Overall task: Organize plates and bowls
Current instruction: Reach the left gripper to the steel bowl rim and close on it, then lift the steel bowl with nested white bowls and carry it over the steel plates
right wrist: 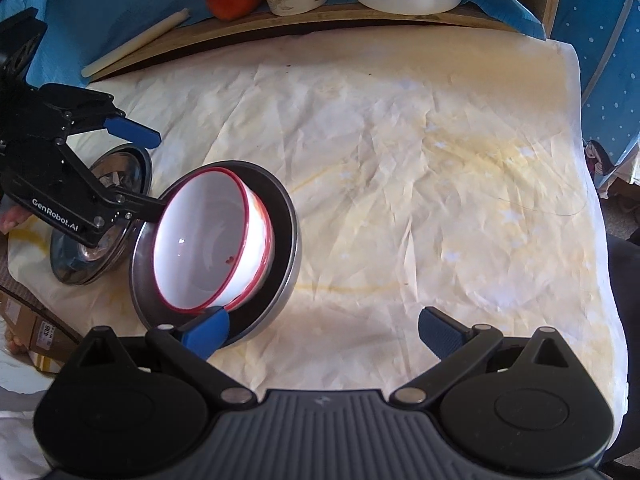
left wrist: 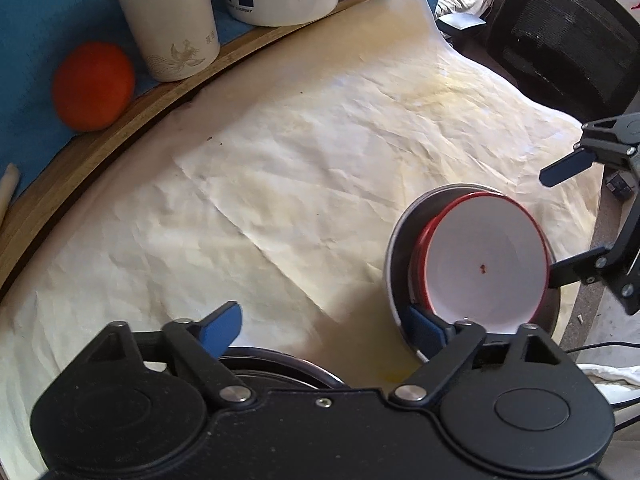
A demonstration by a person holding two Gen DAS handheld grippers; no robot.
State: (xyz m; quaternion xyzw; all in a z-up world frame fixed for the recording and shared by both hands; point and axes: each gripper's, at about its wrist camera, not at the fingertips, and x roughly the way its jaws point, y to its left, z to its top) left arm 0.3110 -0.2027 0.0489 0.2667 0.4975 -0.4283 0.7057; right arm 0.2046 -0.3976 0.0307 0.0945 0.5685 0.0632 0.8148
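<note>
The bowl (right wrist: 212, 240) is sitting nested in the pan (right wrist: 280, 216) at the frame's lower left. Both the left gripper (left wrist: 328, 328) and the right gripper (right wrist: 320, 330) are spread wide, flanking the stack, probably to steady it.

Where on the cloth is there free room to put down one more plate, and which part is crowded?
Free: the wide middle and right of the cloth, between the wooden shelf and the right gripper. Crowded: the near left, where the white bowl sits in the metal pan, beside the steel plate and left gripper.
</note>
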